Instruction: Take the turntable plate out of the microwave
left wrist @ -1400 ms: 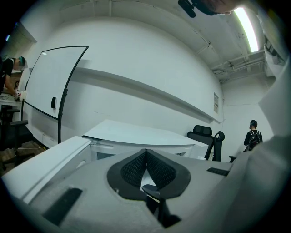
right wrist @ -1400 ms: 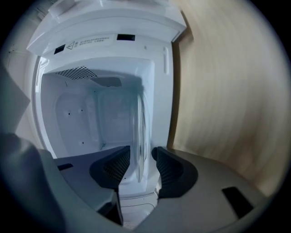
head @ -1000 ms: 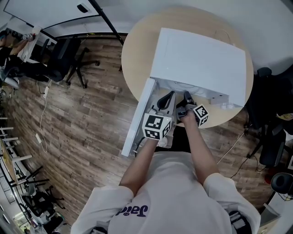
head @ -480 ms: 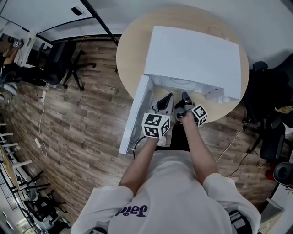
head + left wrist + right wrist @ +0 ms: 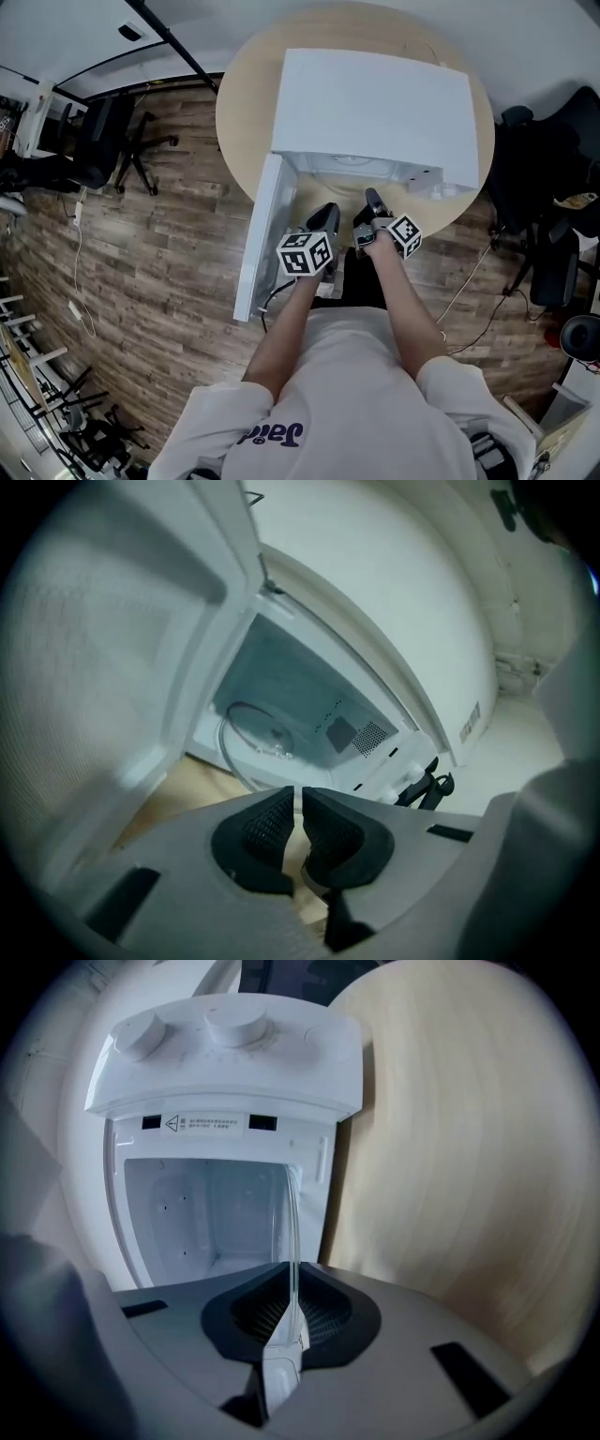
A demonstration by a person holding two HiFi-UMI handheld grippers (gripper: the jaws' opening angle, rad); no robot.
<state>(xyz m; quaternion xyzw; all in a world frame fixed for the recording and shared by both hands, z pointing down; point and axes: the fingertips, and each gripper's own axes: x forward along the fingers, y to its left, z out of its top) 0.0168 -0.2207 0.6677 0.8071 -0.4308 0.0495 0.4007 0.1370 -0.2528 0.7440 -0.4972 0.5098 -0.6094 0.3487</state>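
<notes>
Head view, item one: white microwave point(image 5: 375, 103) on the round wooden table point(image 5: 239, 112), its door point(image 5: 258, 239) swung open to the left.

Right gripper view, item two: my right gripper point(image 5: 292, 1305) has just been closing its jaws. They now clamp the rim of the clear turntable plate point(image 5: 290, 1227), which shows edge-on and reaches into the open cavity point(image 5: 206, 1213).

Left gripper view, item three: my left gripper point(image 5: 298, 808), pads pressed together on nothing, sits low before the cavity mouth.
</notes>
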